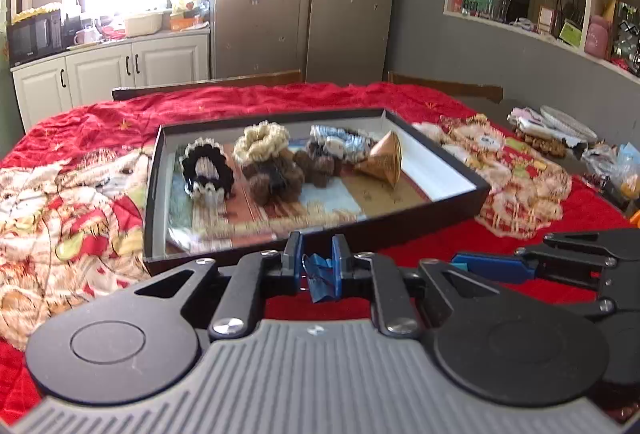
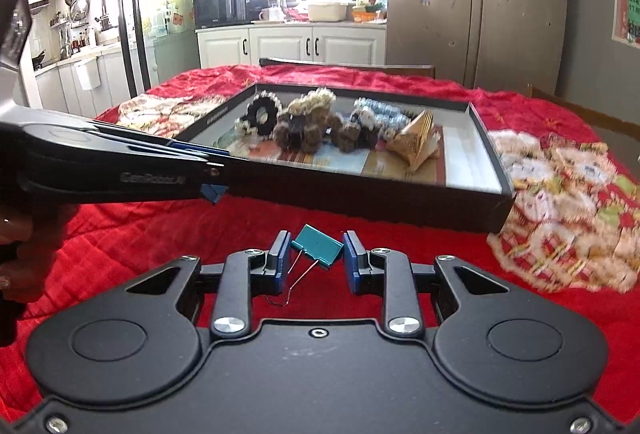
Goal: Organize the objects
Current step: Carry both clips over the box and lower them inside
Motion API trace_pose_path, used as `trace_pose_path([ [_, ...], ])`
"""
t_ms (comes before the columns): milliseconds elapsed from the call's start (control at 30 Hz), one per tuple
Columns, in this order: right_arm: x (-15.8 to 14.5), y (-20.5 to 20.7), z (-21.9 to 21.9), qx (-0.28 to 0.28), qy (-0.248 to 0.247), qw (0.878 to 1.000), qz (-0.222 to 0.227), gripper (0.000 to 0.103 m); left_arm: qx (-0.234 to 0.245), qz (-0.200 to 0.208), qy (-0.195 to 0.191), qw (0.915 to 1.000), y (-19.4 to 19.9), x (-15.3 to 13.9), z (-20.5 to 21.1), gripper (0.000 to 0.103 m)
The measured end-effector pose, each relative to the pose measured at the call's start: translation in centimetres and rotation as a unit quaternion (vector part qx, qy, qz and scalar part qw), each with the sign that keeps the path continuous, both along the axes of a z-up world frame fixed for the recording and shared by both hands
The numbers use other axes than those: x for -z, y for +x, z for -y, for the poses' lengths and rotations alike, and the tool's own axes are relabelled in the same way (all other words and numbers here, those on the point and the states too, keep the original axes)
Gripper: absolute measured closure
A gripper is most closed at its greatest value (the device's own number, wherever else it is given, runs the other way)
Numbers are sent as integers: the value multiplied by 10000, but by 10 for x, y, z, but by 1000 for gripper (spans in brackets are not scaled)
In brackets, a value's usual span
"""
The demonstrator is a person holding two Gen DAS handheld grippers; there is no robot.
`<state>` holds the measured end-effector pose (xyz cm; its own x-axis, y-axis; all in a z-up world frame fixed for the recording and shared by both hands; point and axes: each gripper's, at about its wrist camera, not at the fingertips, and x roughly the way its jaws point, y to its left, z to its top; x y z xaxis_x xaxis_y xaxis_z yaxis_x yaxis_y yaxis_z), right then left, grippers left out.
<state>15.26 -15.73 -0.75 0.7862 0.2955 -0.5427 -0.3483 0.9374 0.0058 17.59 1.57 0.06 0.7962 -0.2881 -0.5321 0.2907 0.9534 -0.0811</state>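
Black tray [image 1: 440, 150] holds scrunchies [image 1: 262, 142]; each hand-held gripper [image 1: 316, 266] [image 2: 316, 260] pinches a binder clip [image 1: 320, 274] [image 2: 318, 250].

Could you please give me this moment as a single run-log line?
left gripper: shut on blue binder clip | right gripper: shut on teal binder clip | black tray: ahead, holds scrunchies

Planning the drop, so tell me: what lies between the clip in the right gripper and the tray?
Only bare red cloth. The right wrist view shows the binder clip in the right gripper, just short of the black tray.
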Motion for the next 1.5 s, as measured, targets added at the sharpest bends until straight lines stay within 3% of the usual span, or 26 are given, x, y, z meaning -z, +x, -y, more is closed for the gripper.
trace_pose_path([
  [233, -24, 23, 4, 9, 16, 9998, 218, 77, -196, 105, 55, 9997, 21, -17, -10, 86],
  [467, -34, 60, -2, -17, 100, 9997, 236, 77, -348, -7, 115, 9993, 53, -14, -11, 86],
  [900, -17, 124, -13, 29, 197, 9998, -21, 76, -522, -180, 75, 9984, 87, 6, -13, 85],
  [1500, 18, 148, -26, -51, -24, 9994, -345, 76, -509, -357, 308, 9976, 104, 35, -10, 85],
])
